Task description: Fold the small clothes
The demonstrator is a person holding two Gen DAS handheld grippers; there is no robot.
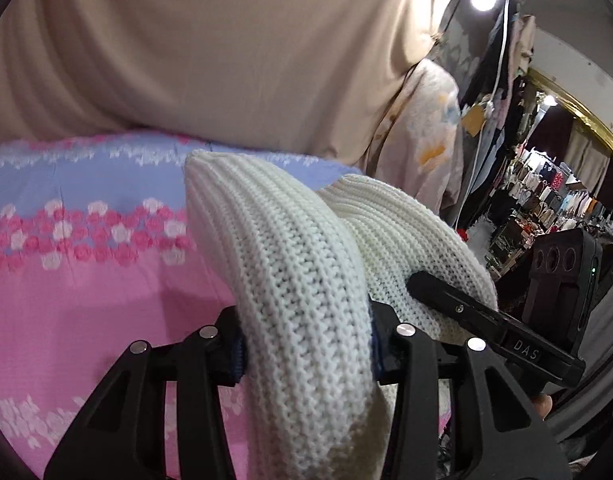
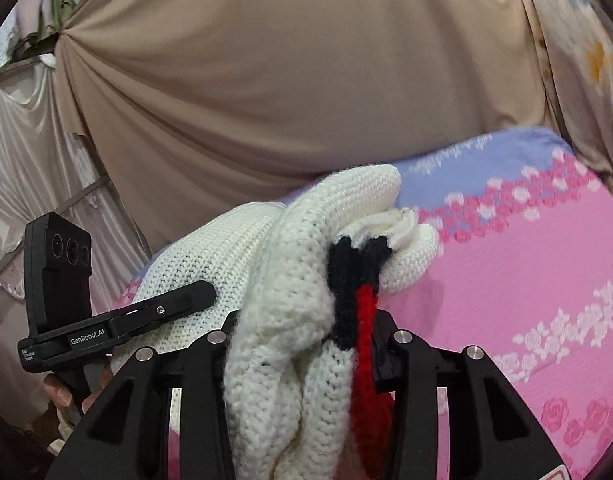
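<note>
Gripping the white knit garment (image 1: 306,280) between them, both grippers' fingers (image 2: 380,344) hide the pink floral sheet (image 1: 86,300) below

Both cams sit right behind their own fingers, super close to the white knit (image 1: 306,280). Left wrist view faces forward and rightward, catching the right gripper (image 1: 426,284). Right wrist view faces leftward, catching the left gripper (image 2: 198,294). Both share the pink floral sheet (image 1: 86,300) and beige curtain (image 2: 286,80).

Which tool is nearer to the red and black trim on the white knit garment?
Right. The right tool is shut on the white knit garment with the red and black trim between its fingers; the left tool grips plain white knit, no trim visible there.
</note>
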